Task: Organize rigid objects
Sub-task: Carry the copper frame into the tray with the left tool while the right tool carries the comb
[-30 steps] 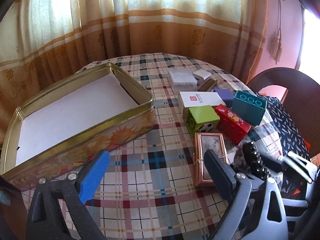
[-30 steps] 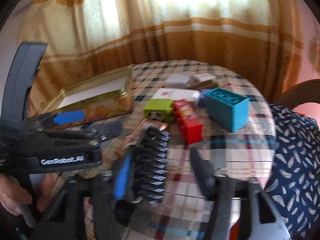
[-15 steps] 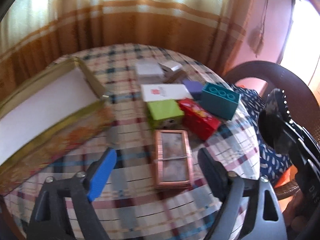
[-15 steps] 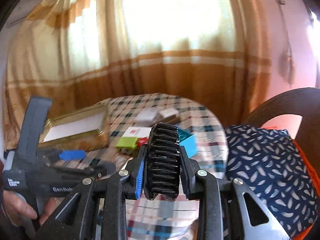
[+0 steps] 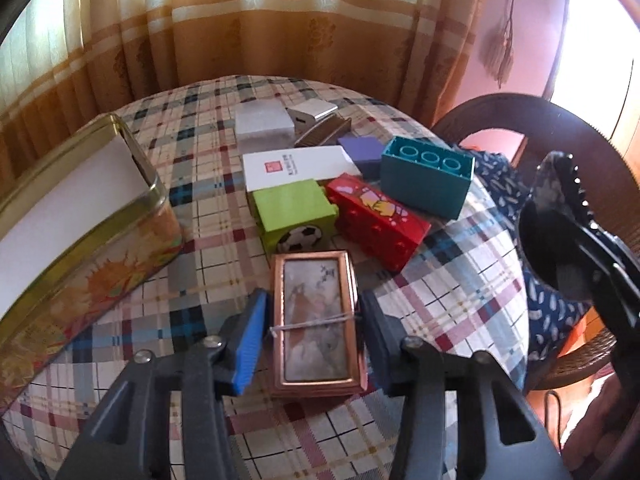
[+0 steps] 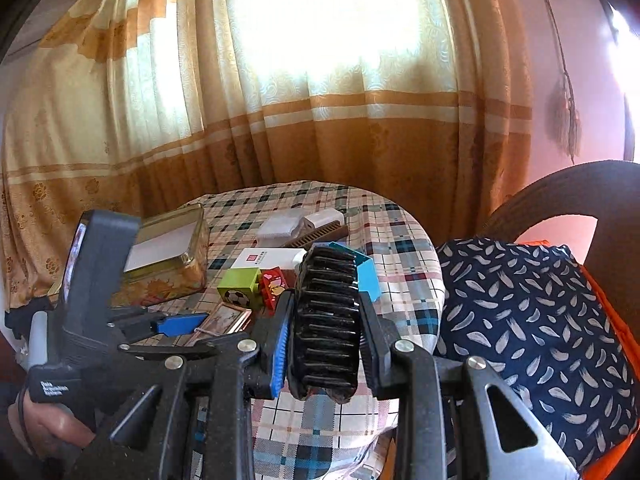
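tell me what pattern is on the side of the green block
A black-and-white football on the green block, clearest in the left wrist view.

A plaid cloth [image 5: 208, 184] of cream, blue, grey and dark red checks covers the counter. The tin [image 5: 92, 248] is gold with an orange sun pattern and a white lining. The frame [image 5: 316, 320] is copper. Blocks: lime green with a football [image 5: 296, 220], red with cartoon prints [image 5: 376, 224], teal [image 5: 428, 180], purple [image 5: 362, 152]. The comb [image 6: 326, 320] is black. The curtain [image 6: 320, 100] is cream with orange bands. The cushion [image 6: 528, 312] is navy with white leaf marks.
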